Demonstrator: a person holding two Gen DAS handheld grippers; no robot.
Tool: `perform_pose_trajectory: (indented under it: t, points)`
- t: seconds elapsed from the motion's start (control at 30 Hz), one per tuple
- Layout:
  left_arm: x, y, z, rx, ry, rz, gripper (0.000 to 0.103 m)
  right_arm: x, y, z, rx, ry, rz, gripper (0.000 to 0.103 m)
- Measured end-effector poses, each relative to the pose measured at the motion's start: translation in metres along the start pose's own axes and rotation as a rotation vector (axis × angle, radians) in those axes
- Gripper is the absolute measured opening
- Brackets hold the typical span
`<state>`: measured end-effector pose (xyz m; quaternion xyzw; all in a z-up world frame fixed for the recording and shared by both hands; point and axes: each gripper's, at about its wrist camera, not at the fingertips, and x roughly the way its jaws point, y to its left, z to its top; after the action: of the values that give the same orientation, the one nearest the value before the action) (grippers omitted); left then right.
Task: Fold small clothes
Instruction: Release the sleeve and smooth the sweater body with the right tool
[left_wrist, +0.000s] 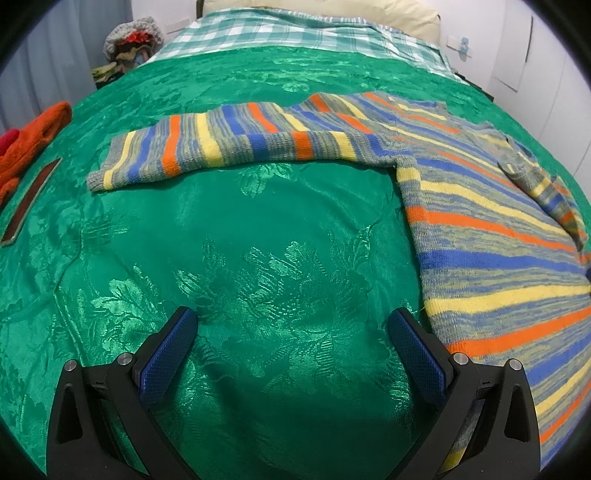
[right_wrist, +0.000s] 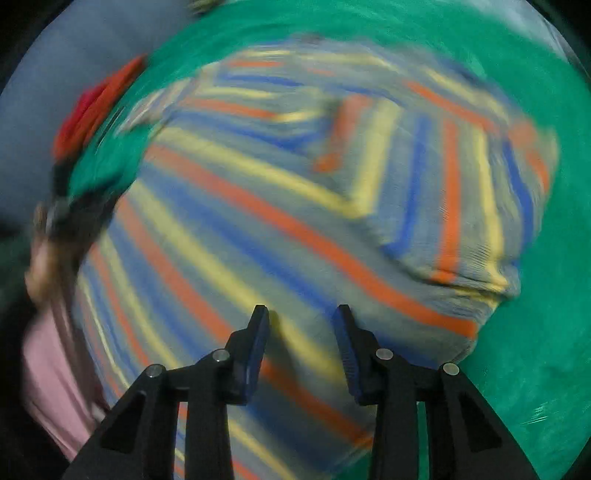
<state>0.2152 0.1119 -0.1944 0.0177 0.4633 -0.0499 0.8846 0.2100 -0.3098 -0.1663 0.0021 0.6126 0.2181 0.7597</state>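
Observation:
A small knit sweater (left_wrist: 480, 221) with blue, orange, yellow and grey stripes lies flat on the green bedspread (left_wrist: 258, 229). One sleeve (left_wrist: 221, 147) stretches out to the left. The other sleeve (right_wrist: 454, 192) is folded over the body. My left gripper (left_wrist: 291, 328) is open and empty, low over bare bedspread just left of the sweater's hem. My right gripper (right_wrist: 301, 321) is open and empty above the sweater's body (right_wrist: 229, 236). The right wrist view is motion-blurred.
Orange and red knitwear (left_wrist: 33, 136) and a dark flat strip (left_wrist: 29, 199) lie at the bed's left edge. A checked blanket (left_wrist: 288, 33) and pillow (left_wrist: 369, 11) are at the head. A pile of clothes (left_wrist: 129, 44) sits beyond the bed. A pink-sleeved arm (right_wrist: 55, 369) is at left.

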Motion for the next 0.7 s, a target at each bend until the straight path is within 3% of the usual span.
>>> perform_pose_trajectory:
  t: [0.07,0.13,0.2,0.27,0.37,0.5,0.57,0.63,0.7]
  points:
    - [0.0,0.0,0.0,0.0,0.0,0.003,0.103,-0.021,0.002,0.006,0.025,-0.085,0.03,0.038]
    - [0.0,-0.001,0.0,0.001,0.0,0.006,0.103,-0.043,-0.018,0.022,0.129,-0.224,0.028,0.038]
    - [0.0,-0.001,0.0,-0.001,-0.001,0.006,0.103,-0.047,-0.041,0.04,0.261,-0.292,-0.062,0.039]
    - [0.0,-0.001,0.0,-0.003,-0.003,0.004,0.103,-0.03,-0.051,0.058,0.335,-0.271,-0.121,0.039]
    - [0.0,-0.001,-0.001,-0.004,-0.004,0.004,0.103,0.01,-0.027,0.077,0.255,-0.21,-0.107,0.039]
    - [0.0,-0.001,-0.001,-0.003,-0.003,0.003,0.103,0.018,0.048,0.074,0.011,-0.2,0.165,0.039]
    - [0.0,-0.001,-0.001,-0.004,-0.003,0.003,0.103,0.004,0.063,0.064,-0.068,-0.234,0.167,0.04]
    - [0.0,-0.001,-0.001,-0.004,-0.003,0.003,0.103,-0.016,0.037,0.051,0.001,-0.273,0.148,0.045]
    - [0.0,-0.001,-0.001,-0.004,-0.003,0.004,0.103,-0.032,-0.009,0.034,0.169,-0.302,0.104,0.046]
